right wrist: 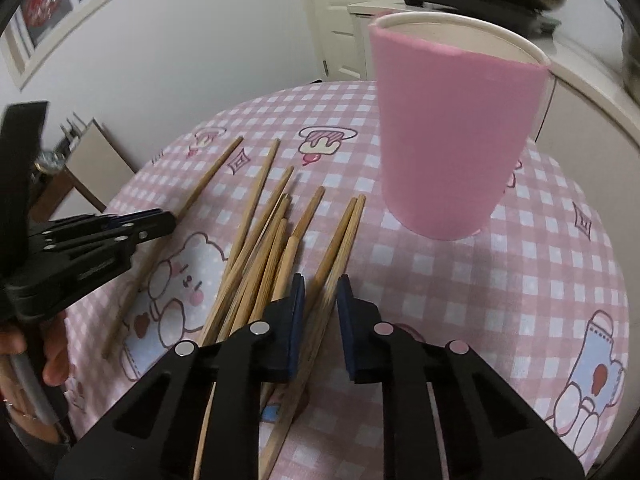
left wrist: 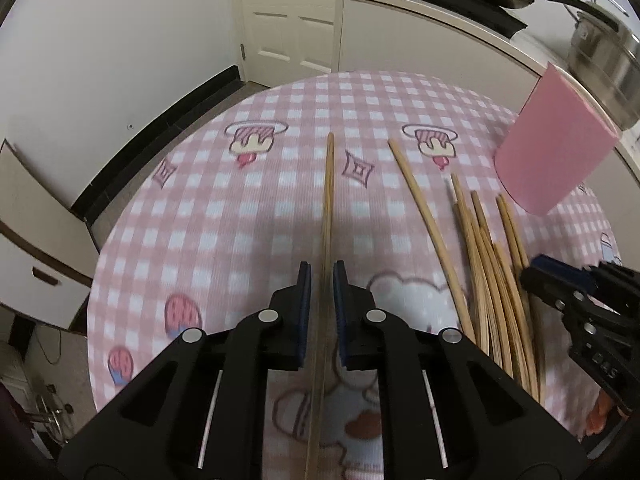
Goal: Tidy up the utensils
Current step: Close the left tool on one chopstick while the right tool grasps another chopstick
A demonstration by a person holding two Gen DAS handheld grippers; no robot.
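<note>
- Chopsticks lie loose on the tabletop (left wrist: 256,208), which has a pink checked cloth with cartoon prints; a pink cup (right wrist: 452,136) stands upright near them, and from the right wrist view no chopstick can be seen above its rim.
- Left gripper (left wrist: 322,280) hangs low over a single chopstick (left wrist: 329,200) that lies apart from the others. Its two fingers stand on either side of the stick with a small gap on each side, so the gripper is open and not yet pinching.
- Right gripper (right wrist: 320,300) is over the heap of chopsticks (right wrist: 264,248), at the pair on the heap's right edge (right wrist: 344,236). Its fingers are also parted; one or two sticks pass between them, but I cannot tell whether the pads touch the wood.
- Step in hand, as I judge it: the picking up of the chopsticks, at the start of the task, because all sticks that I see are on the cloth.
- Next move for the left side calls for closing on the single stick, lifting it, turning it upright and carrying it to the cup.
- Right side should take only the pair and not drag the neighbours, which lie crossed and touching.
- Cup looks light, so a stick that pushes its wall may tip it.
</note>
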